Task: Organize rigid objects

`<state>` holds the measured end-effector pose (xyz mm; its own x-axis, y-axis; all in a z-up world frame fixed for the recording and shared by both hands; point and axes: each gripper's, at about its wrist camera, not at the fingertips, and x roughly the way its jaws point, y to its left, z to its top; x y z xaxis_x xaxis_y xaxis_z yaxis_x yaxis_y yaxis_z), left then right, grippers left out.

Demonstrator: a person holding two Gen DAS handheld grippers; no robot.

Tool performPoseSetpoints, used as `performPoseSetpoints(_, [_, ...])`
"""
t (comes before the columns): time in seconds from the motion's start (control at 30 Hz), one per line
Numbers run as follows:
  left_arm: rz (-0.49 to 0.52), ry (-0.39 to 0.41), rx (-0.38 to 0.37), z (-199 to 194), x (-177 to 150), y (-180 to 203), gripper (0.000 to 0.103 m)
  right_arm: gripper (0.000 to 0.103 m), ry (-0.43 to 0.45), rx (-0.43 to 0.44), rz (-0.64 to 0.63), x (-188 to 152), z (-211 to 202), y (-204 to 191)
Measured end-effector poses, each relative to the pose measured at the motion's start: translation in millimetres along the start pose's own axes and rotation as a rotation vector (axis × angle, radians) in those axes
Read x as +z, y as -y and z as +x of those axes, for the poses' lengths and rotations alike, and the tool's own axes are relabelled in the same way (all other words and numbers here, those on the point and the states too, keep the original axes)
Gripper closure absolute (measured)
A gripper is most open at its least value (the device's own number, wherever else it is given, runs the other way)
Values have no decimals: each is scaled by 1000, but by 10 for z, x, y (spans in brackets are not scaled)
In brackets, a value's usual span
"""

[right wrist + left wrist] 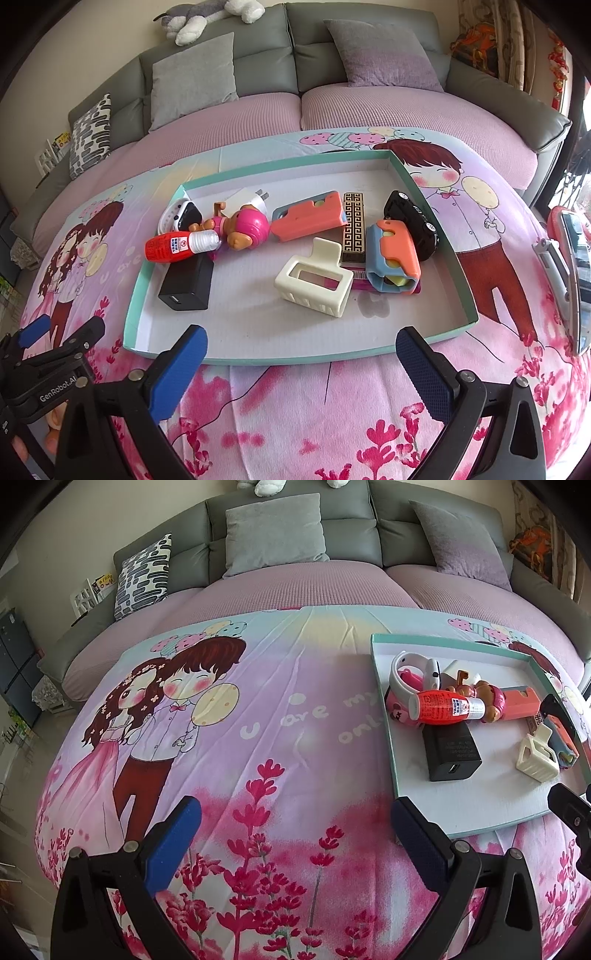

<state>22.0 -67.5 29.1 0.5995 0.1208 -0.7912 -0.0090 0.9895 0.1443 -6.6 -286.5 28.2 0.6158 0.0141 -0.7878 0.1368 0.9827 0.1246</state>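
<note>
A shallow teal-rimmed tray lies on the cartoon-print cloth and holds several objects. Among them are a red glue bottle, a black charger, a cream hair claw, a pink bear toy, an orange-and-blue case, a patterned gold-black box, a black toy car and a white smartwatch. My right gripper is open just before the tray's near rim. My left gripper is open over bare cloth, left of the tray.
A grey sofa with cushions and a pink cover runs behind the table. A plush dog lies on its back. A red-edged phone on a stand is at the right. The left gripper's body sits at the lower left.
</note>
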Motion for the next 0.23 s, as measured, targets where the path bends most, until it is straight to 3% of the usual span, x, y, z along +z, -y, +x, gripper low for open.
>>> performPoseSetpoints(0.23, [12,9,-5,-22,-6,10,1,0,-1,1,3,8,-3,7])
